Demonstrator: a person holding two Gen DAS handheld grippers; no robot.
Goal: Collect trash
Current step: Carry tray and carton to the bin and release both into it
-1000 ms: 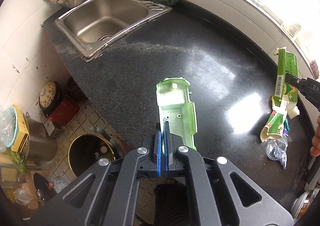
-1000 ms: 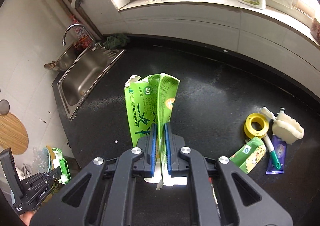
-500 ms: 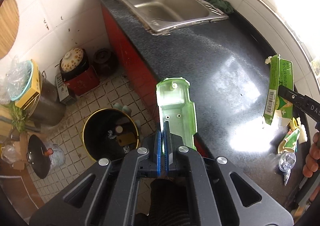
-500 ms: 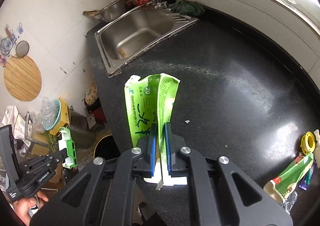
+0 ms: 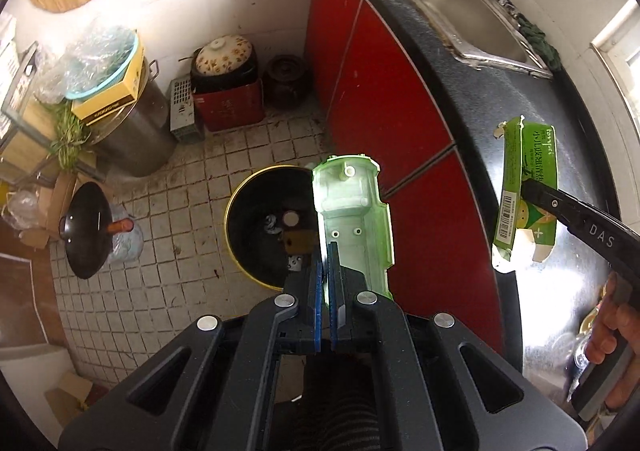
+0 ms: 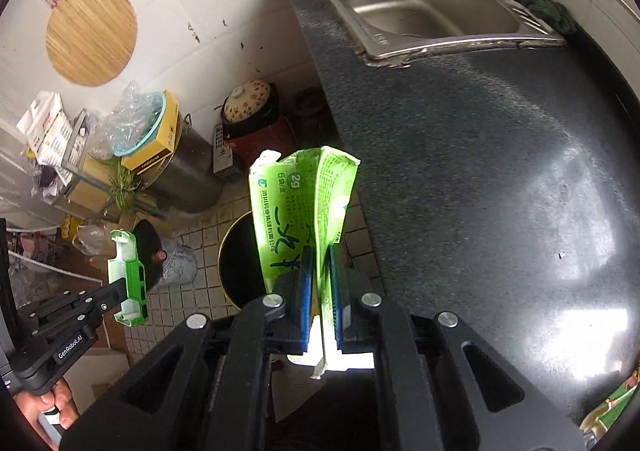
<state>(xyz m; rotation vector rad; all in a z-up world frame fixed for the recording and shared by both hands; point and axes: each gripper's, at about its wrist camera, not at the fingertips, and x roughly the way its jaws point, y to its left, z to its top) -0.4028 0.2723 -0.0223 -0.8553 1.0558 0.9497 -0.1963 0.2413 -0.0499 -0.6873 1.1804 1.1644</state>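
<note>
My left gripper (image 5: 328,271) is shut on a light green plastic toy car shell (image 5: 352,211) and holds it over the right rim of a black round trash bin (image 5: 256,219) on the floor. My right gripper (image 6: 320,271) is shut on a flattened green carton (image 6: 304,203), held above the counter's edge, with the same bin (image 6: 236,263) partly hidden behind it. The carton also shows in the left wrist view (image 5: 524,195). The car shell also shows in the right wrist view (image 6: 128,275).
A dark stone counter (image 6: 480,155) with a steel sink (image 6: 420,3) runs to the right, over red cabinet doors (image 5: 380,91). On the tiled floor stand a steel pot (image 5: 132,139), a clay pot (image 5: 224,63) and a black wok (image 5: 86,231).
Both grippers have swung left, off the counter and out over the floor. The car shell has moved from above the counter's edge to above the bin. The carton now hangs at the counter's edge.
</note>
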